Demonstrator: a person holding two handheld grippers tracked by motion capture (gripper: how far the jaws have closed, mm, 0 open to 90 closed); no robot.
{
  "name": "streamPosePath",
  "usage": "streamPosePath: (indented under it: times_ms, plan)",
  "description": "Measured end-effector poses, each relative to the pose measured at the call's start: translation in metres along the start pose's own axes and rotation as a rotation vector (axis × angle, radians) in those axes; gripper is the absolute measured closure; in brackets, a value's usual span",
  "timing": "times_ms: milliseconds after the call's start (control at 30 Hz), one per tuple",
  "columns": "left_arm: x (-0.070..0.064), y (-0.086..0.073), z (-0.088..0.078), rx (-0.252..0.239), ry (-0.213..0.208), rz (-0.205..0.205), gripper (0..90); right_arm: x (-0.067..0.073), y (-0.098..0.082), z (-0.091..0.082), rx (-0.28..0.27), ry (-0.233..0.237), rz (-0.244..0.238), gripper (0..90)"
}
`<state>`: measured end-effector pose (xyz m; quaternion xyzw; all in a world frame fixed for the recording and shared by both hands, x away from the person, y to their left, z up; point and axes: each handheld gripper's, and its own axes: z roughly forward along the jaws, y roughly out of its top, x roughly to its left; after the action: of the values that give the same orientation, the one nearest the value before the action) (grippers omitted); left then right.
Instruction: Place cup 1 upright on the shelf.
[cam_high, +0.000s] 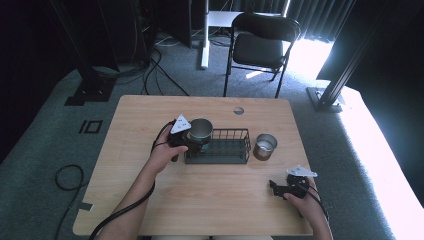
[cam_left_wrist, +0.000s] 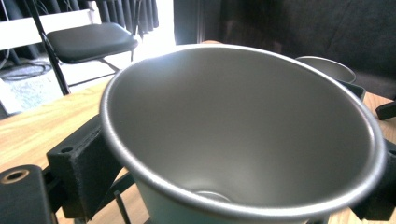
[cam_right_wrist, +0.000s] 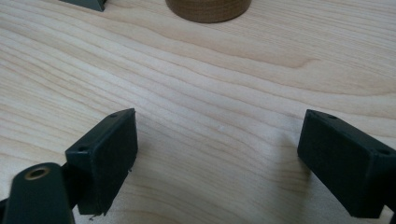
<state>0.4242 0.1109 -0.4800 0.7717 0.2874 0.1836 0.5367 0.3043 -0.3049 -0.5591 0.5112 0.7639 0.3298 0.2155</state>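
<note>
Holding a metal cup (cam_high: 200, 130) clenched over the wire rack's (cam_high: 235, 146) left end, the left gripper (cam_high: 191, 139) seemed mid-placement; lowering it squarely came next, while the right gripper (cam_high: 276, 188) rested released.

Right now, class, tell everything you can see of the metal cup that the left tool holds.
The metal cup looks like brushed steel, with a rolled rim and an empty, dull grey inside. It widens from a small base to a broad mouth. The left tool is clamped on its sides, holding it at the left end of the black wire rack, tilted in the left gripper view.
</note>
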Motion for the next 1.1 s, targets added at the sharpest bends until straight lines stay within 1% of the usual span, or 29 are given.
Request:
streamPosePath:
  times_ms: [33, 67, 133, 167, 267, 300, 333, 400, 567, 600, 633, 767, 833, 867, 933, 967, 1100]
  plan:
    - [0.000, 0.000, -0.001, 0.000, -0.006, 0.002, 4.4, 0.000, 0.000, 0.000, 0.000, 0.000, 0.000, 11.7]
    - [0.000, 0.000, -0.001, 0.000, -0.006, 0.002, 4.0, 0.000, 0.000, 0.000, 0.000, 0.000, 0.000, 11.7]
    - [0.000, 0.000, -0.004, 0.001, -0.007, 0.010, 3.9, 0.000, 0.000, 0.000, 0.000, 0.000, 0.000, 11.7]
    - [0.000, 0.000, -0.005, -0.001, -0.015, 0.004, 3.9, 0.000, 0.000, 0.000, 0.000, 0.000, 0.000, 11.7]
    - [0.000, -0.002, -0.008, 0.004, -0.015, 0.001, 3.9, 0.000, 0.000, 0.000, 0.000, 0.000, 0.000, 11.6]
    - [0.001, -0.003, -0.012, 0.003, -0.011, -0.001, 3.9, 0.000, 0.000, 0.000, 0.000, 0.000, 0.000, 11.7]
    - [0.001, -0.003, -0.014, 0.001, -0.019, -0.003, 3.9, 0.000, 0.000, 0.000, 0.000, 0.000, 0.000, 11.7]
    - [0.002, -0.004, -0.017, -0.007, -0.014, -0.009, 3.9, 0.000, 0.000, 0.000, 0.000, 0.000, 0.000, 11.6]
    - [0.002, -0.006, -0.025, 0.001, -0.015, -0.001, 3.9, 0.000, 0.000, 0.000, 0.000, 0.000, 0.001, 11.6]
    - [0.002, -0.006, -0.027, -0.001, -0.008, 0.000, 3.9, 0.000, 0.000, 0.000, 0.000, 0.000, 0.001, 11.6]
    - [0.003, -0.007, -0.028, 0.000, -0.011, -0.003, 3.9, 0.000, 0.000, 0.000, 0.000, 0.000, 0.000, 11.6]
    - [0.004, -0.011, -0.035, 0.005, -0.003, -0.008, 4.0, 0.000, 0.000, 0.000, 0.000, 0.000, 0.000, 11.7]
    - [0.005, -0.014, -0.039, 0.006, -0.006, -0.013, 4.0, 0.000, 0.000, 0.000, 0.000, 0.000, 0.000, 11.6]
    - [0.005, -0.015, -0.040, 0.009, 0.000, -0.009, 4.0, 0.000, 0.000, 0.000, 0.000, 0.000, 0.000, 11.7]
    - [0.004, -0.018, -0.043, 0.008, -0.005, -0.009, 4.0, 0.000, 0.000, 0.000, 0.000, 0.000, 0.000, 11.7]
    - [0.004, -0.019, -0.045, 0.010, 0.000, -0.007, 4.0, 0.000, 0.000, 0.000, 0.000, 0.000, 0.001, 11.7]
    - [0.004, -0.024, -0.052, 0.013, 0.005, -0.010, 4.0, 0.000, 0.000, 0.000, 0.000, 0.000, 0.000, 11.7]
